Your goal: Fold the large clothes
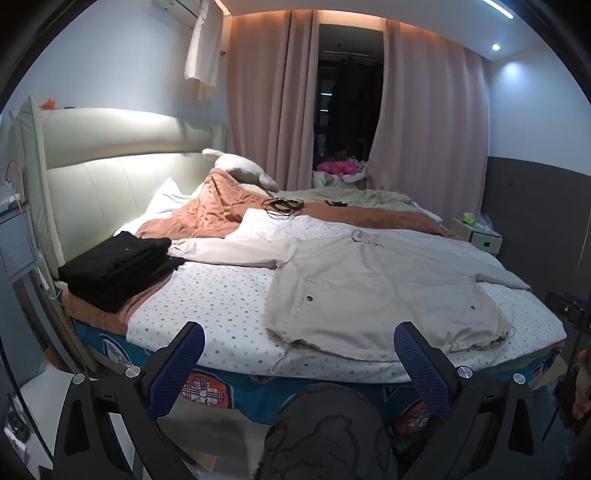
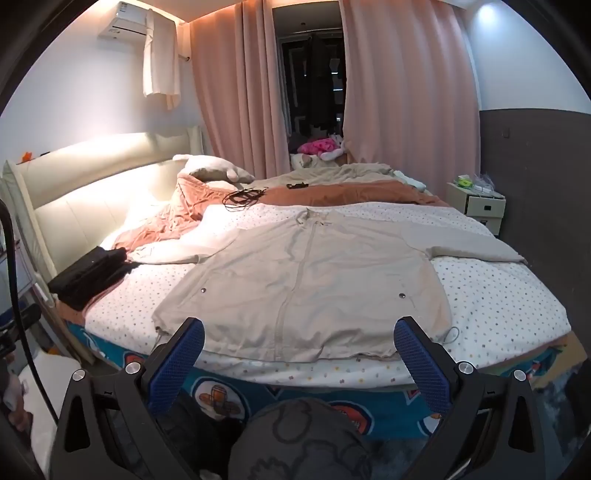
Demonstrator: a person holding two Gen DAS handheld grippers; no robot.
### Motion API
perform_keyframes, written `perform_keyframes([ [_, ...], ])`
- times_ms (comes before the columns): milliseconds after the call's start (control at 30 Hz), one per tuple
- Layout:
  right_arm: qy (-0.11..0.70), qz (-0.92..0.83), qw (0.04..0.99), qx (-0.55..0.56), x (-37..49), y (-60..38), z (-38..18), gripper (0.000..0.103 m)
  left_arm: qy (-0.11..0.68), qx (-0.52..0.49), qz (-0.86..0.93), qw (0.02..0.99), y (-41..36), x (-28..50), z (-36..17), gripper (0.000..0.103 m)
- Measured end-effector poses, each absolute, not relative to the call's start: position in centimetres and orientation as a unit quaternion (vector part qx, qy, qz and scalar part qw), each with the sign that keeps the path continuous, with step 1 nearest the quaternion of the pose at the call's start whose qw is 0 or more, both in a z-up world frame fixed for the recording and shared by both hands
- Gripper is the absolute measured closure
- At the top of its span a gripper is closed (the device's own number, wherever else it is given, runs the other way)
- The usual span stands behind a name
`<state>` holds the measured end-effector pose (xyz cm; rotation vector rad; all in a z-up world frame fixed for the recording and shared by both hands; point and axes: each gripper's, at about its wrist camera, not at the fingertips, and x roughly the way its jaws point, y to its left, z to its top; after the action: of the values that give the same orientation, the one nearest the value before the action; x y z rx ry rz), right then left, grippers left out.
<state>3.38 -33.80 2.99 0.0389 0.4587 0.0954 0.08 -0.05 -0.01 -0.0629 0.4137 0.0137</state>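
Beyond both grippers' released, empty fingers [image 2: 417, 354], the beige jacket [image 2: 303, 280] lies flat on the bed [image 2: 498, 306].

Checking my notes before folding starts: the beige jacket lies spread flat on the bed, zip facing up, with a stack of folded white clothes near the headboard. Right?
Not quite: the folded stack is black, not white, as the left wrist view shows. The beige jacket does lie spread flat on the bed, zip up.

We cannot make out the small dark tangled item [image 2: 245, 195] on the rust-orange blanket [image 2: 343, 194]. The white bedside cabinet [image 1: 480, 236] holds clutter too small to identify, and the white wall air conditioner [image 1: 177, 7] is cut off by the left view's top edge.
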Motion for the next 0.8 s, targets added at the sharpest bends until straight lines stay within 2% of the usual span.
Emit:
perform_keyframes([
  [200, 0.227, 0.063, 0.970, 0.060, 3.3, -35.2, 2.5, 0.000, 0.214, -0.023, 0.016, 0.976, 0.0, 0.4, -0.3, 0.000],
  [800, 0.237, 0.052, 0.969, 0.037, 3.1, -34.1, 2.9, 0.000, 0.205, -0.032, 0.007, 0.978, 0.1, -0.8, 0.2, 0.001],
])
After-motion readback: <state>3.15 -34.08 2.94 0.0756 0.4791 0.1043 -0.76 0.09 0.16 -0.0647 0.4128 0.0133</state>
